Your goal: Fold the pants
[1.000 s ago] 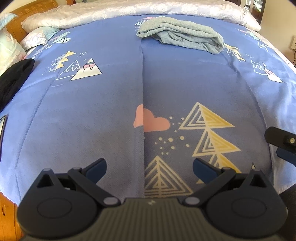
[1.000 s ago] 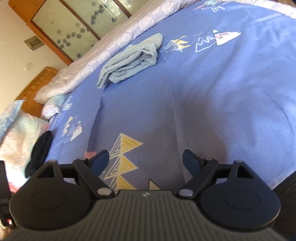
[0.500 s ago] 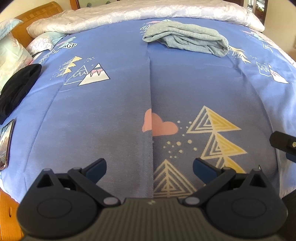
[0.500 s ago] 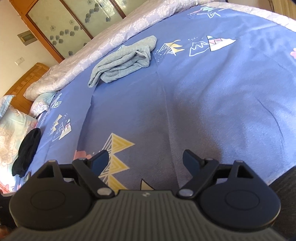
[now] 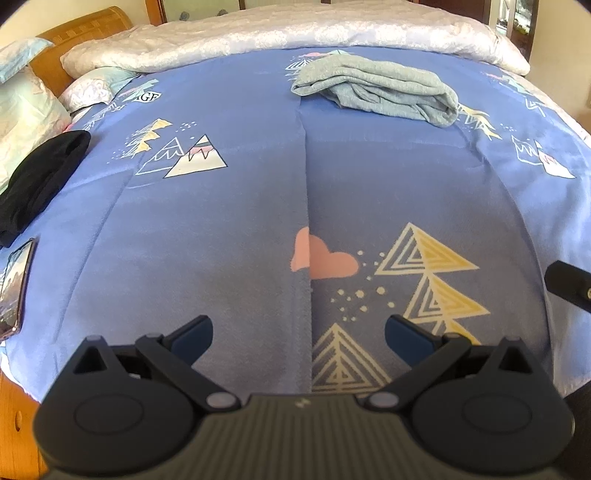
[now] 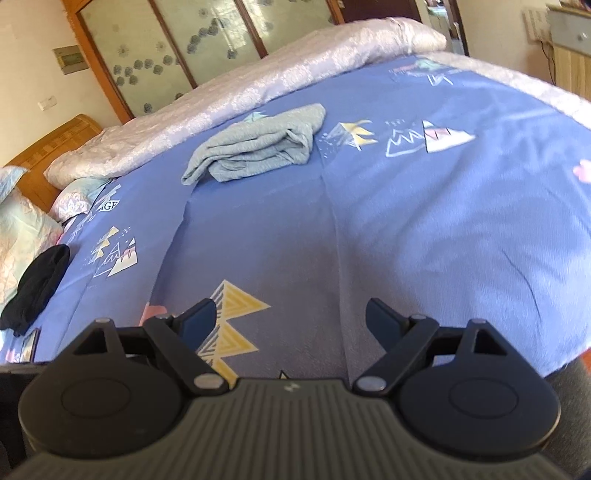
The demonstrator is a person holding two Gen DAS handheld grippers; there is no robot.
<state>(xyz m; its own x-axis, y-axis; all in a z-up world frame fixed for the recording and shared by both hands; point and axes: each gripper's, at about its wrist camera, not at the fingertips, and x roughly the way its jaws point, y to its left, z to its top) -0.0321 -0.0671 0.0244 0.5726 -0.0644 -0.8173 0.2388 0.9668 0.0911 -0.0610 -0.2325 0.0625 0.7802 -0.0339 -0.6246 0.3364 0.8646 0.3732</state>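
Grey pants point(image 5: 380, 90) lie bunched at the far side of the blue patterned bedsheet point(image 5: 221, 206); they also show in the right wrist view point(image 6: 258, 144). My left gripper point(image 5: 298, 332) is open and empty, held above the near part of the bed, far from the pants. My right gripper point(image 6: 290, 319) is open and empty, also above the near part of the bed. Part of the right gripper point(image 5: 569, 284) shows at the right edge of the left wrist view.
A black garment point(image 5: 40, 177) lies at the left of the bed, with a phone point(image 5: 14, 288) near it. A pale quilt point(image 5: 295, 33) is rolled along the far side. Pillows point(image 6: 22, 229) and a wooden headboard point(image 6: 55, 147) are at the left.
Both grippers have pulled back and tilted up, so the pants sit lower in view and more of the room shows. Both stay open. The pants have not moved.
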